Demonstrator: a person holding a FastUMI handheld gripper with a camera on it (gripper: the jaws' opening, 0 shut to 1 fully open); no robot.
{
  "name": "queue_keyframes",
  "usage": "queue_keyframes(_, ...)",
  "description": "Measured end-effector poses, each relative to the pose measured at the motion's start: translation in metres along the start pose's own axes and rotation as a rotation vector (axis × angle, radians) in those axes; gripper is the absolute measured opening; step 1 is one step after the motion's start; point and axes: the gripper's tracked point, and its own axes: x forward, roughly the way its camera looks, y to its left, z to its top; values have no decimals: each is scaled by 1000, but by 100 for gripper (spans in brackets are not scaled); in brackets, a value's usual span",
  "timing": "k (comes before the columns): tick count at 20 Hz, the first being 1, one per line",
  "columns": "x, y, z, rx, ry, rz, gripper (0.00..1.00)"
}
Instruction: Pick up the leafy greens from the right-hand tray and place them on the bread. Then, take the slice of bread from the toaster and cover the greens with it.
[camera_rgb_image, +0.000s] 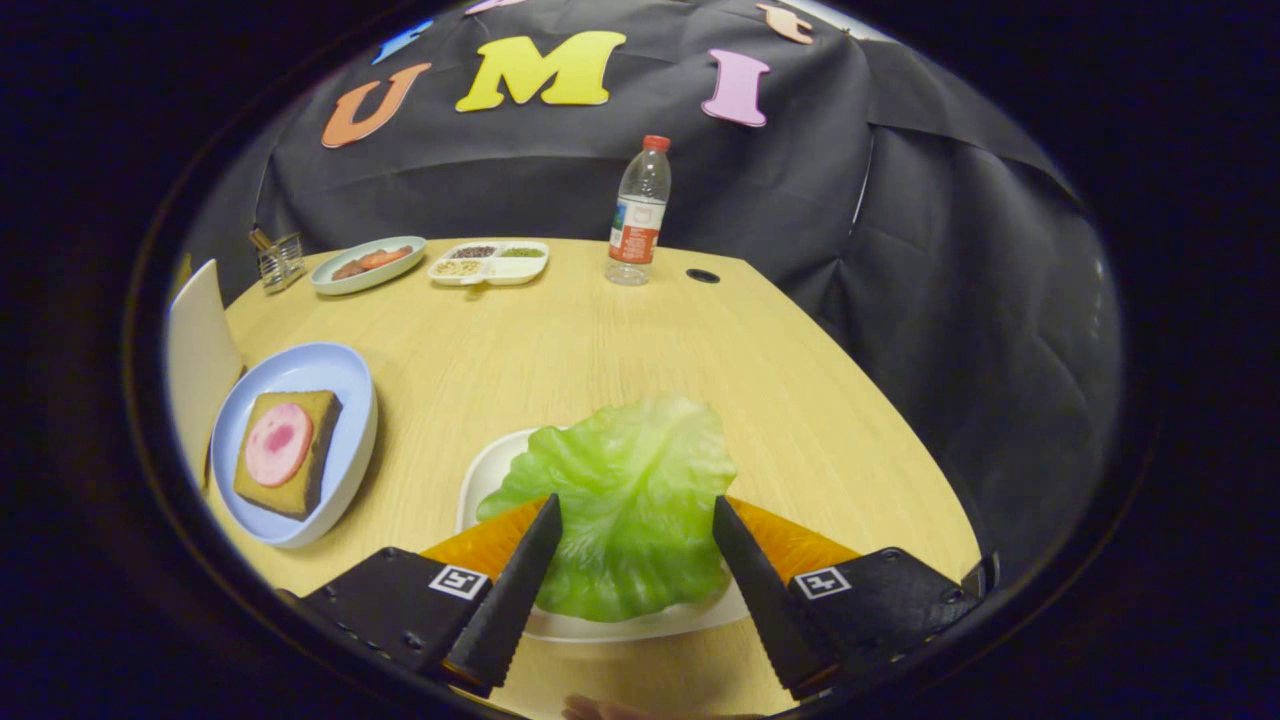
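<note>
Gripper view: your claw (636, 512) spread wide astride the leafy greens (620, 500) — light, floppy, tearable; pinch gently near the thick rib.

The hand-held two-finger gripper (635, 520) points forward and slightly downward, its two long tapered fingers (510, 590) rising from the near edge and angling a little toward each other at their tips. The fingers stand apart with a wide gap between them. Each finger has a serrated inner edge and a blocky base carrying a small square marker. The tips sit level with one another.
</note>
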Motion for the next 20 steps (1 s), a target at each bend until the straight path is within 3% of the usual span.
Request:
queue_keyframes(3, 1, 1, -2, 40, 12, 35, 95)
queue_keyframes(5, 3, 10, -6, 135, 37, 115, 83)
queue_keyframes(7, 4, 8, -7, 170, 41, 135, 71)
queue_keyframes(11, 3, 9, -7, 183, 40, 118, 65)
queue_keyframes(12, 3, 9, -5, 183, 41, 106, 43)
queue_keyframes(14, 3, 19, -6, 173, 54, 125, 42)
queue_keyframes(16, 2, 18, -5, 172, 58, 94, 5)
queue_keyframes(20, -7, 18, -2, 162, 62, 54, 1)
